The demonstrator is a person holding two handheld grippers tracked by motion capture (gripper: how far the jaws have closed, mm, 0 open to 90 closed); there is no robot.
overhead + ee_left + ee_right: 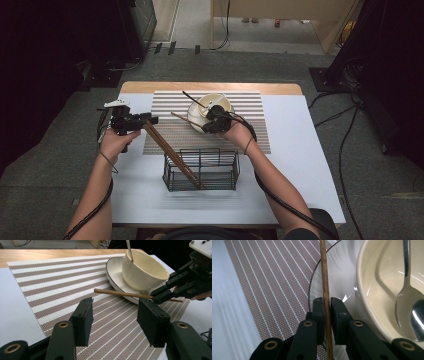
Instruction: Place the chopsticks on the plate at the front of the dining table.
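Chopstick (pixel 325 277) clamped in right gripper (pixel 326 305) jaws

Premises appear to be a lab or recording studio, not a home. Evidence: grey carpet floor (pixel 60 165), black curtains (pixel 35 60) at both sides, loose cables (pixel 345 135) trailing beside the desk's right edge, dark equipment case (pixel 137 25) beyond its far left corner.

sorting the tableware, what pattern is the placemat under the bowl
Brown and white stripes on the placemat, clearest in the left gripper view.

A brown chopstick (pixel 325 277), a cream bowl (pixel 142 270), a brown-and-white striped placemat (pixel 60 285), black jaws.
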